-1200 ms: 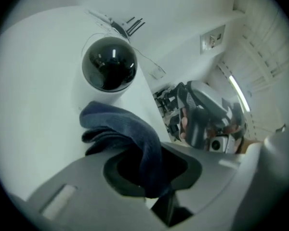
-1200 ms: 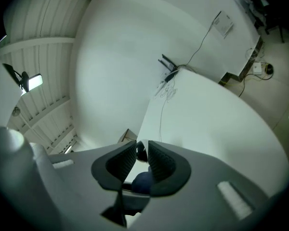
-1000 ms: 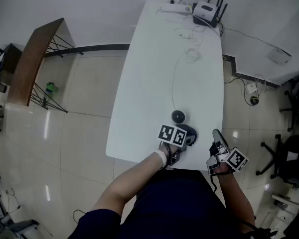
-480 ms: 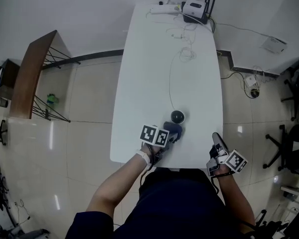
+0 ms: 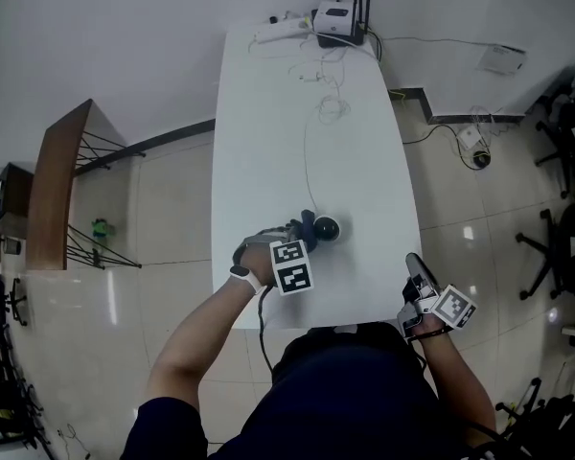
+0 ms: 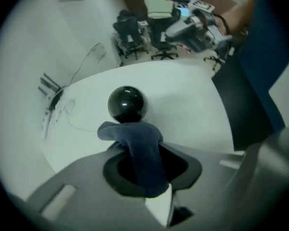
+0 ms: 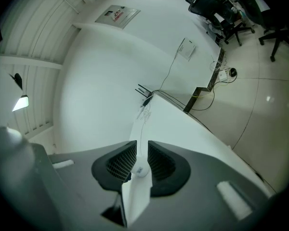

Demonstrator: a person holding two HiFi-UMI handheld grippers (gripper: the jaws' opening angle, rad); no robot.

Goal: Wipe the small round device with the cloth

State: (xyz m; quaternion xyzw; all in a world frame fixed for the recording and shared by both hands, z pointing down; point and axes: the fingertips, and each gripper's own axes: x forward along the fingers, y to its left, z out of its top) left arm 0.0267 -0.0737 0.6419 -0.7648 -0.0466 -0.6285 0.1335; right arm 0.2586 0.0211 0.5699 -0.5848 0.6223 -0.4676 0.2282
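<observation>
Cloth [image 6: 135, 146] (dark blue) beside small round device [image 6: 127, 103]

The right hand-held gripper [image 7: 142, 147] has its dark ribbed jaws narrowly apart, nothing between them, pointing along the long white surface [image 7: 176, 125].

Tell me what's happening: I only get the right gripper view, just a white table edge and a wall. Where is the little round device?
Observer: The small round device sits on the white table, toward its near end.
Operator: Is anything wiping it?
Observer: The left hand-held gripper is clamped on a dark cloth, whose free end reaches the device's near side.
Operator: And my gripper?
Observer: The right hand-held gripper is at the table's right edge, apart from the device.
</observation>
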